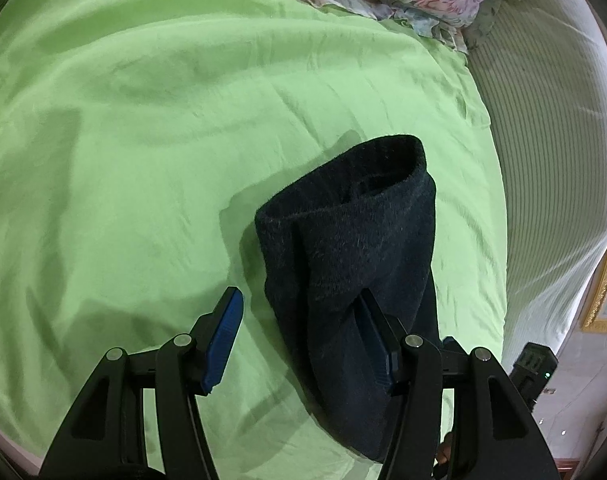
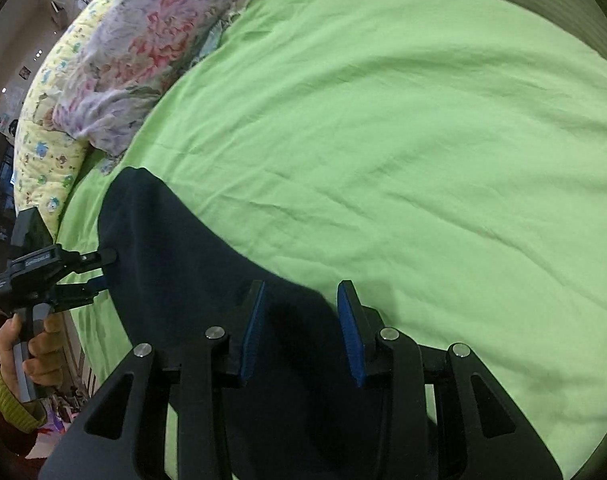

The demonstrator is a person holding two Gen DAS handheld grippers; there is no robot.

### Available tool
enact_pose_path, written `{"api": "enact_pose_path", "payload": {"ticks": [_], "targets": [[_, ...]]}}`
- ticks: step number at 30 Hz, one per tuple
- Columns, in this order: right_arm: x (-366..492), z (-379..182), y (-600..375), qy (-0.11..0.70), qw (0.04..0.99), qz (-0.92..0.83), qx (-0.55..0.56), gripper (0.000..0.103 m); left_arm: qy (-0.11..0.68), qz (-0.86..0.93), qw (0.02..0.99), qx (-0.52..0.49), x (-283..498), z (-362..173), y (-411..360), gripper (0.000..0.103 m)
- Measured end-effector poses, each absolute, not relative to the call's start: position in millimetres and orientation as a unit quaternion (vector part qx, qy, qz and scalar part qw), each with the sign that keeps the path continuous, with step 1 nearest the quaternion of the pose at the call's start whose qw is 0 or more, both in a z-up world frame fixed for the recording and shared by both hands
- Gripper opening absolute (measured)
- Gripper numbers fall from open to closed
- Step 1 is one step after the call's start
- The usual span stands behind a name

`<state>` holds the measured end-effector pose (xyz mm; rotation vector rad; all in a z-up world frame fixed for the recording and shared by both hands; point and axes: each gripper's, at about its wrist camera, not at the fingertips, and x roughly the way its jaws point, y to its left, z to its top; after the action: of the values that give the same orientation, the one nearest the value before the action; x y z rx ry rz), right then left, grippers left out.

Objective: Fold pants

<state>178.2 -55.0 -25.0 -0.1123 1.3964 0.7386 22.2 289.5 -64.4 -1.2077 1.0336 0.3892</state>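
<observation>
Left gripper (image 1: 299, 312): jaws apart, gripping nothing; its right pad lies against the folded dark navy pants (image 1: 351, 248), left pad over bare sheet. Right gripper (image 2: 301, 300): jaws partly open, hovering above the pants, nothing pinched. Pants lie folded near the edge of the green bedsheet (image 1: 143, 140). Beyond: floral pillow (image 2: 143, 56), then striped headboard (image 1: 543, 120).

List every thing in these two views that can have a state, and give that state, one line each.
pants: folded into a bundle, lying on the sheet
left gripper: open, fingers apart, gripping nothing
right gripper: open above the pants
green sheet: spread, lightly wrinkled
floral pillow: lying at the bed's edge
</observation>
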Motion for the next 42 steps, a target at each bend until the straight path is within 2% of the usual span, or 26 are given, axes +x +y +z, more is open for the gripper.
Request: {"api": "enact_pose_path", "payload": {"ticks": [8, 10, 13, 15, 17, 19, 27, 39, 42], "targets": [[176, -46, -42, 0.65, 0.676, 0.339, -0.082, 0.038, 0.46, 0.172, 0.683, -0.54, 32, -69, 294, 0.058], [175, -47, -44, 0.653, 0.671, 0.342, -0.082, 0.035, 0.459, 0.171, 0.687, -0.537, 38, -70, 295, 0.056], [174, -45, -44, 0.657, 0.663, 0.35, -0.085, 0.024, 0.461, 0.165, 0.699, -0.522, 46, -68, 295, 0.046], [171, -42, -44, 0.654, 0.663, 0.352, -0.095, 0.018, 0.459, 0.15, 0.711, -0.511, 49, -65, 294, 0.034], [168, -37, -45, 0.649, 0.665, 0.356, -0.096, 0.015, 0.446, 0.13, 0.727, -0.505, 47, -59, 293, 0.025], [165, -29, -45, 0.641, 0.67, 0.361, -0.1, 0.013, 0.424, 0.104, 0.75, -0.496, 42, -47, 292, 0.02], [173, 1, -46, 0.589, 0.716, 0.358, -0.111, 0.01, 0.341, 0.027, 0.804, -0.487, 9, -12, 291, 0.019], [168, -26, -24, 0.578, 0.73, 0.329, -0.156, 0.01, 0.402, 0.049, 0.808, -0.429, 17, -54, 301, 0.019], [169, -32, -24, 0.583, 0.73, 0.319, -0.157, 0.01, 0.416, 0.055, 0.811, -0.409, 19, -54, 299, 0.025]]}}
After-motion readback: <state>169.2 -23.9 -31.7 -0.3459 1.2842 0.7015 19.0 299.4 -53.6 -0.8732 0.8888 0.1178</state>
